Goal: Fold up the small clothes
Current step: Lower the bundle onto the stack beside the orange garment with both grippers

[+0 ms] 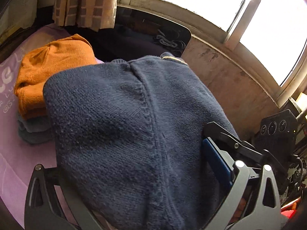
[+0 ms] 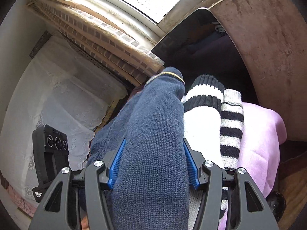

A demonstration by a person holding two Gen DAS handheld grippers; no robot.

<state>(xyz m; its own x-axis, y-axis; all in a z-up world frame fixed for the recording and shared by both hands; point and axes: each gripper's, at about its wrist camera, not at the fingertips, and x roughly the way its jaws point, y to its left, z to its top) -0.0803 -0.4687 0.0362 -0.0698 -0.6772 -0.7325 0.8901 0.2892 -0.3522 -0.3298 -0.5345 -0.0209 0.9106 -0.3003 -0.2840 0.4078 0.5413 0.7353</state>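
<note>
Lilac sheet (image 1: pixel 11 153) below a window, folded orange top (image 1: pixel 55 67) stacked at left. Navy sweater (image 2: pixel 153 134): carried bundle, long axis running away from the right tool (image 2: pixel 153 163), which pinches it. Left tool (image 1: pixel 134 172): sweater draped across it, grip indeterminate. Stack lies beyond-left, nearer the left tool.

On the lilac cloth (image 1: pixel 11 99), just left of the orange garment (image 1: pixel 55 72), stand white letters cut off by the picture's edge: a large "e" can be read, and smaller letters below it are too broken to make out. On the black device (image 2: pixel 50 153), small white print near its lower end is too small to read.
</note>
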